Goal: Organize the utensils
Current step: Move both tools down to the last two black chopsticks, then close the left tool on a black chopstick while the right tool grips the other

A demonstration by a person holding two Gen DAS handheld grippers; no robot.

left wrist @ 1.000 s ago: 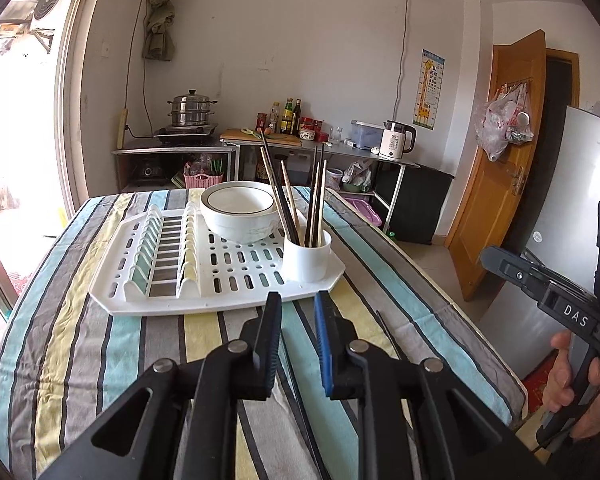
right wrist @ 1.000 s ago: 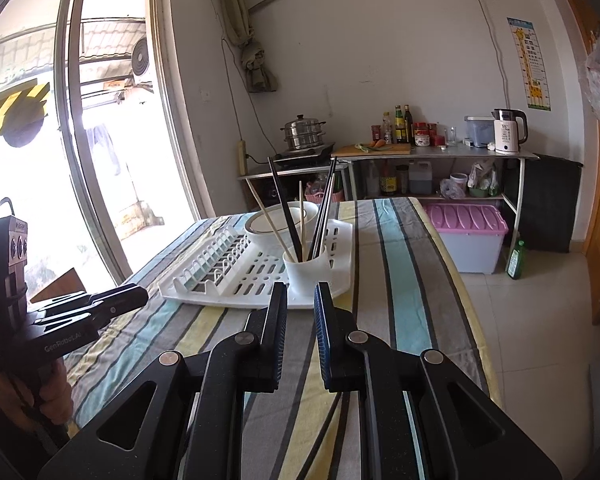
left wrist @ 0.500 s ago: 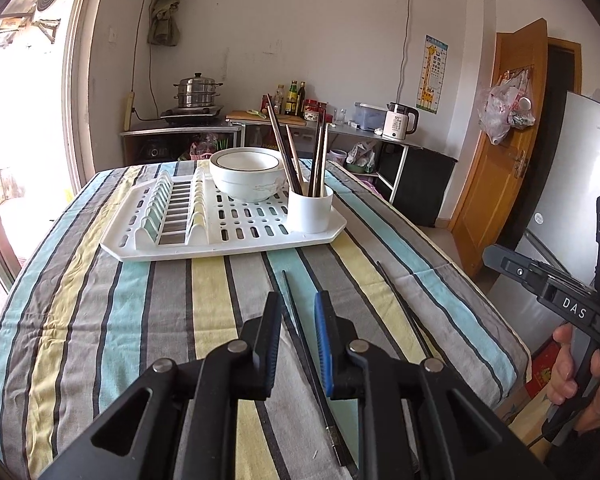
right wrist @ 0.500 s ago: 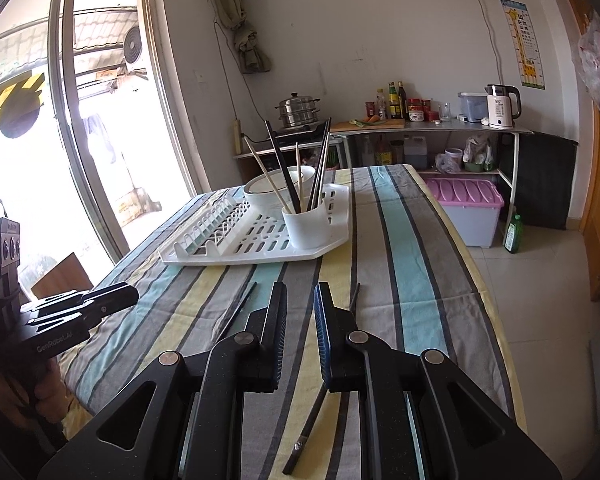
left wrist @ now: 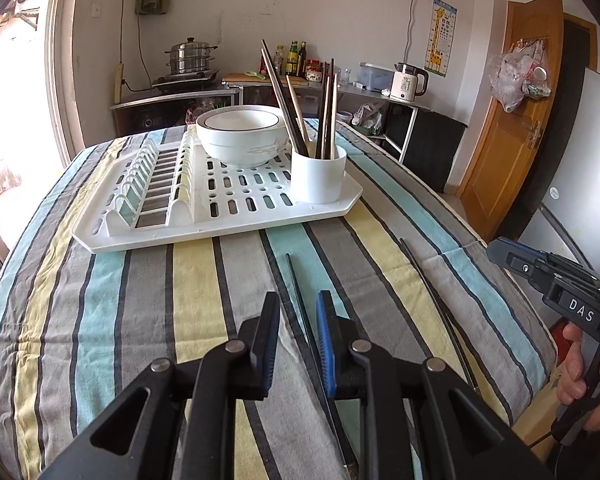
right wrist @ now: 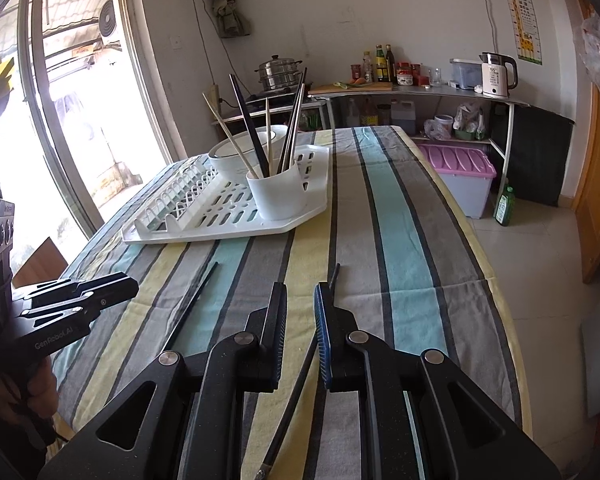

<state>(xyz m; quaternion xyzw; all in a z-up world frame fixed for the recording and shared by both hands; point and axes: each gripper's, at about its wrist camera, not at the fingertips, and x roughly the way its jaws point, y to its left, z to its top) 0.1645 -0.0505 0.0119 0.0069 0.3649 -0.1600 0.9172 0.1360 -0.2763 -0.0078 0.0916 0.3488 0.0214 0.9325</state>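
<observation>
Two dark chopsticks lie loose on the striped tablecloth. One (left wrist: 300,304) runs under my left gripper (left wrist: 298,312), which is open and empty above it. The other (left wrist: 432,296) lies to the right. In the right wrist view, one chopstick (right wrist: 300,380) passes under my open, empty right gripper (right wrist: 300,304); the other (right wrist: 192,304) lies to its left. A white utensil cup (left wrist: 318,176) holds several chopsticks on a white drying rack (left wrist: 180,216), also in the right wrist view (right wrist: 276,196).
A white bowl (left wrist: 242,134) sits on the rack behind the cup. The table edge drops off at the right (right wrist: 496,280). A pink-lidded storage box (right wrist: 456,176) and a green bottle (right wrist: 504,206) stand on the floor. A counter with a kettle (right wrist: 496,74) lines the back wall.
Both grippers have pulled back from the rack and tilted down toward the tablecloth. The two loose chopsticks have come into view beneath them. The jaws stay slightly apart.
</observation>
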